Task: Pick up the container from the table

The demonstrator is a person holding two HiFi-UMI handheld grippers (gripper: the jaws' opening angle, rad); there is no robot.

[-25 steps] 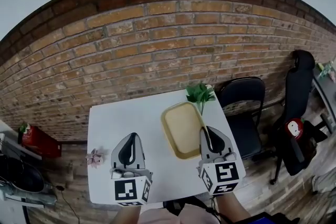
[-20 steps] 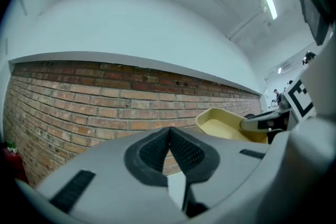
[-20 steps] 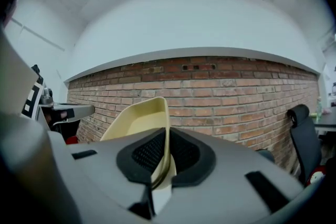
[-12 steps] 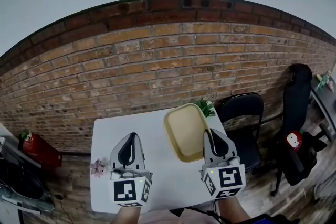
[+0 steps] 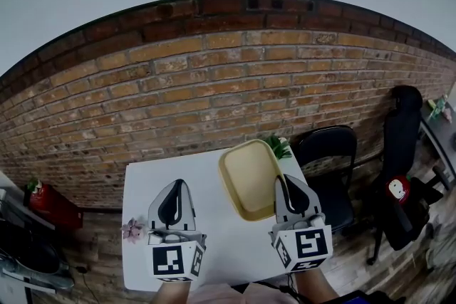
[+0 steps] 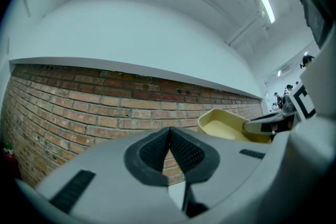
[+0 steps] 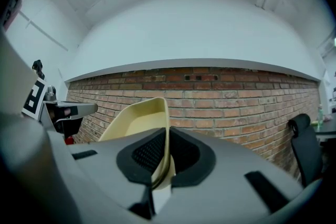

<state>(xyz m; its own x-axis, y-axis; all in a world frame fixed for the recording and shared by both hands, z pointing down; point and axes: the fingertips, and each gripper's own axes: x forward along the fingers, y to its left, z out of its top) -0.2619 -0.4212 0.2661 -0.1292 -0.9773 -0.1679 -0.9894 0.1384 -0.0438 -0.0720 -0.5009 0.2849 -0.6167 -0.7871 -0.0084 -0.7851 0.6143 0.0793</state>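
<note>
One cream container point(image 5: 246, 178), up at a tilt over the white surface point(image 5: 171, 174), gripped only at its near right rim. Right gripper point(image 5: 283, 185) jaws are clamped on that rim, with the wall between the pads. Left gripper point(image 5: 178, 189) sits left of the container, apart from it, jaws together on nothing. Green plant point(image 5: 279, 147) is just behind the container's far right corner. Risk: a one-edge pinch on a thin rim, so the container's weight could swing it down or slip it out, and a swing could clip the plant.
</note>
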